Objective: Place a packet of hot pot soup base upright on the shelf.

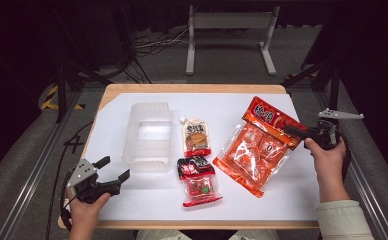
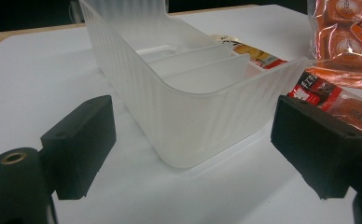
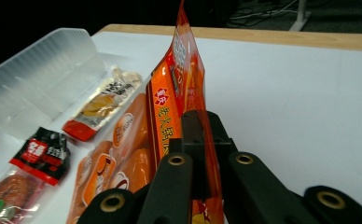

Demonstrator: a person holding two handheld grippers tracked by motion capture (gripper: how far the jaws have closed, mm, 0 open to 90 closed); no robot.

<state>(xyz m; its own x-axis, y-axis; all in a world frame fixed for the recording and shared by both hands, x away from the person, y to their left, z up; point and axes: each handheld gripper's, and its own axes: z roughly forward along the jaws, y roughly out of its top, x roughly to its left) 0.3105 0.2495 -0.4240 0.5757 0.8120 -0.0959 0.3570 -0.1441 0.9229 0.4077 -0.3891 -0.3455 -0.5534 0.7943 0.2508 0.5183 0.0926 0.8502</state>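
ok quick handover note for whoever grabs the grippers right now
Right gripper: shut on the top edge of the big orange snack bag, lifting that edge off the white table; the bag's lower end is at the table.
Left gripper: open, holding nothing, just short of the clear plastic bin.
Bin has nothing in it. The pale sauce pouch and the small red-and-black packet lie flat beside it.
Done: bag gripped. Left, probably: move the bag into the bin, then the two small packs.

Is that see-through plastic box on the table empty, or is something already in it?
Empty. The box shows only bare dividers inside, and all three snack packets lie outside it on the table.
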